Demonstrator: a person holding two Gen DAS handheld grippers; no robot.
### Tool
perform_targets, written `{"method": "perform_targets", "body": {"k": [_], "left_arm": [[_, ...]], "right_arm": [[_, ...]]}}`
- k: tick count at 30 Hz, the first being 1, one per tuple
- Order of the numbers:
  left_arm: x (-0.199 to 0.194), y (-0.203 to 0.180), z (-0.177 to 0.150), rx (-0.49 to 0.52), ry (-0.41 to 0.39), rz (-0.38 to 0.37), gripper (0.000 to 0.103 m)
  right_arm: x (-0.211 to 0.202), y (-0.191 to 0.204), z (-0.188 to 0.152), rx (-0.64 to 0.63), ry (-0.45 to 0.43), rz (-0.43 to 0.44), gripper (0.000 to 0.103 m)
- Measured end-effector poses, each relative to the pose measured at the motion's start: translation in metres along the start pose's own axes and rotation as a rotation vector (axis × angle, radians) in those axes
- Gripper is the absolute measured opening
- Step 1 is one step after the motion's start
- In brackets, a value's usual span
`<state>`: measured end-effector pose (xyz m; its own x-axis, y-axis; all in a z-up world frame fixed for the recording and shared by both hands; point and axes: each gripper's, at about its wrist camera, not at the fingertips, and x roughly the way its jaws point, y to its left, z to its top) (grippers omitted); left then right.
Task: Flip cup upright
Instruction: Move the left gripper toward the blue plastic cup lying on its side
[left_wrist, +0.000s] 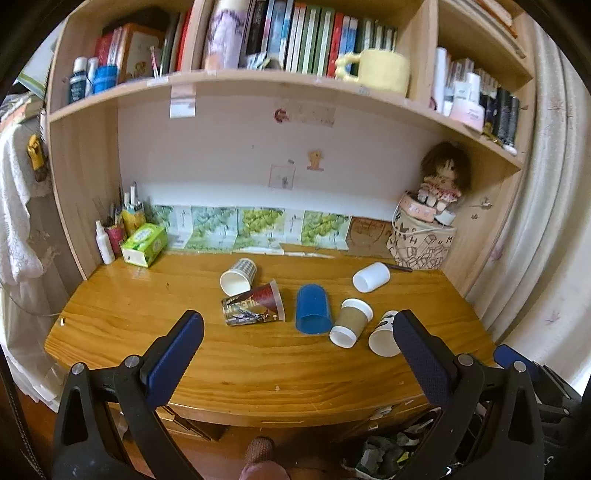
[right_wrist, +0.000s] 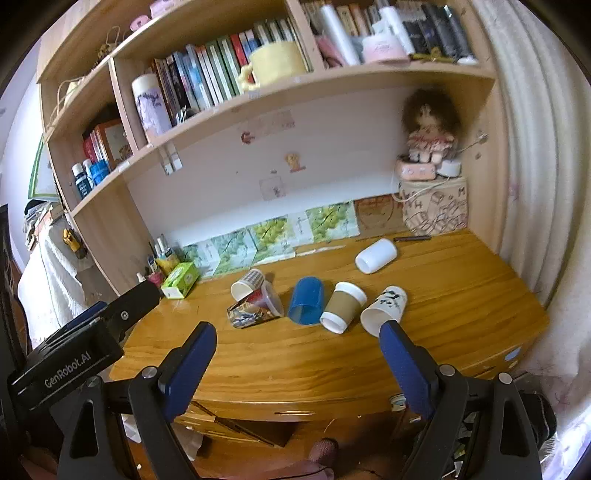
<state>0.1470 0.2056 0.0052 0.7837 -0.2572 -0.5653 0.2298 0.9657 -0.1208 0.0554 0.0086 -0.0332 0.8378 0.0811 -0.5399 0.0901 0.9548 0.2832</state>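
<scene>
Several cups lie on their sides on the wooden desk (left_wrist: 122, 314): a patterned paper cup (left_wrist: 239, 276), a clear printed cup (left_wrist: 254, 305), a blue plastic cup (left_wrist: 313, 309), a brown sleeved cup (left_wrist: 351, 322), a white paper cup with black marks (left_wrist: 384, 334) and a white plastic cup (left_wrist: 371, 277). The same cups show in the right wrist view, among them the blue cup (right_wrist: 306, 301) and the marked white cup (right_wrist: 384, 308). My left gripper (left_wrist: 298, 323) is open and empty, over the desk's front edge. My right gripper (right_wrist: 298, 330) is open and empty, also near the front edge.
A green tissue box (left_wrist: 144, 244) and a pen holder (left_wrist: 114, 229) stand at the back left. A patterned bag (left_wrist: 421, 242) with a doll (left_wrist: 441, 181) stands at the back right. Shelves of books hang above. The left gripper's body (right_wrist: 74, 350) is at the left.
</scene>
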Motion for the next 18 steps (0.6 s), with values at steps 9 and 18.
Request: {"method": "perform_targets", "body": {"k": [9,18], "left_arm": [[0.061,0.016,0.023,-0.018,0.133,-0.003,0.102],[0.122,0.020,0.055,0.024,0.227,-0.073,0.102]], "right_arm": [[0.054,0.000,0.017,0.020,0.116,0.007,0.090],[0.112,0.010,0.043,0.016,0.188,-0.039,0.090]]}}
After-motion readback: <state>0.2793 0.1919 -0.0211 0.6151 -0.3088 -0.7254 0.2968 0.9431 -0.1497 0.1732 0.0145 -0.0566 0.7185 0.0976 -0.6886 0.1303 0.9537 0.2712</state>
